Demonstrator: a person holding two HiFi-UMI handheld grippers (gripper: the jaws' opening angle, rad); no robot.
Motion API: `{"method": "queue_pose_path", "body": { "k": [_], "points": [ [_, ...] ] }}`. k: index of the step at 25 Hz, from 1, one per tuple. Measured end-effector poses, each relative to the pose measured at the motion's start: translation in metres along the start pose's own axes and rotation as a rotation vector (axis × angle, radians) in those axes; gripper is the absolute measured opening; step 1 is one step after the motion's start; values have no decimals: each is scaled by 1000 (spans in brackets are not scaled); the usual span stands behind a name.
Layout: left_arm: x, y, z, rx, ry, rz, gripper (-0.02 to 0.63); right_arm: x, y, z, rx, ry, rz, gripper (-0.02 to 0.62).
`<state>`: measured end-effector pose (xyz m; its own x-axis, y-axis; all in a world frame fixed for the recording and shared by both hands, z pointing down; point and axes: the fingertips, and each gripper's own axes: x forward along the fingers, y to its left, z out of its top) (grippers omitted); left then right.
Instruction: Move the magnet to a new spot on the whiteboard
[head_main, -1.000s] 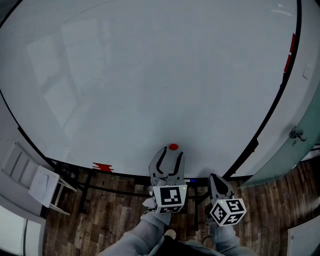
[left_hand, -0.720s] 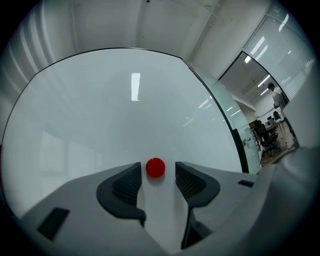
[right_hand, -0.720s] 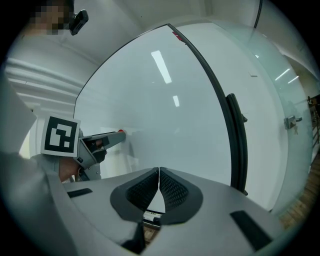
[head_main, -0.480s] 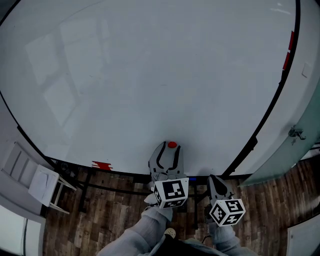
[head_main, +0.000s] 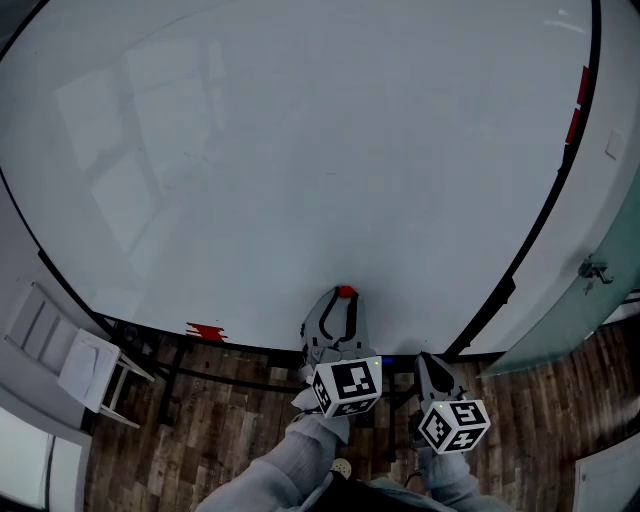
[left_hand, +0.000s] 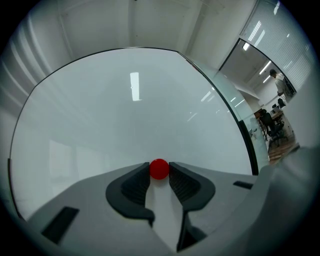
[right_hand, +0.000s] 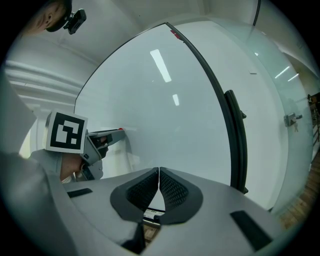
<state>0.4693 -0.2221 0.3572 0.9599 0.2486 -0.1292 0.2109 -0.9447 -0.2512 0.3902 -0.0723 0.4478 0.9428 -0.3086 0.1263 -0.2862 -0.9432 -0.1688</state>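
A small red round magnet (head_main: 346, 291) sticks to the big whiteboard (head_main: 300, 150) near its lower edge. My left gripper (head_main: 344, 299) points at the board, and its jaws have just been closing with the magnet between them. In the left gripper view both fingertips touch the sides of the magnet (left_hand: 159, 169), which fills the gap at the left gripper (left_hand: 159, 168). My right gripper (head_main: 428, 356) hangs to the right of it, off the board. The right gripper view shows the right gripper (right_hand: 159, 173) shut with nothing between its pads, and the left gripper (right_hand: 112, 134) at the board.
The board's black frame (head_main: 530, 250) curves down the right side. A red patch (head_main: 206, 330) sits on the lower edge, red strips (head_main: 580, 100) on the right edge. A white stool (head_main: 90, 370) stands at left on the wood floor (head_main: 230, 430). A glass door with handle (head_main: 592, 268) is at right.
The left gripper's jaws have narrowed from wide apart to touching the red magnet. The gripper has rolled slightly; the magnet stays where it was. The right gripper has barely moved.
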Motion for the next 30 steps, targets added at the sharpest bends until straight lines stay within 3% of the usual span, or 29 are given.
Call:
{"method": "queue_pose_path", "body": {
  "k": [11, 30],
  "points": [
    [-5, 7, -5, -46, 7, -14, 121, -12, -7, 0, 6, -8, -12, 28],
    [-95, 6, -46, -120, 110, -116, 121, -58, 13, -18, 10, -1, 0, 29]
  ]
}}
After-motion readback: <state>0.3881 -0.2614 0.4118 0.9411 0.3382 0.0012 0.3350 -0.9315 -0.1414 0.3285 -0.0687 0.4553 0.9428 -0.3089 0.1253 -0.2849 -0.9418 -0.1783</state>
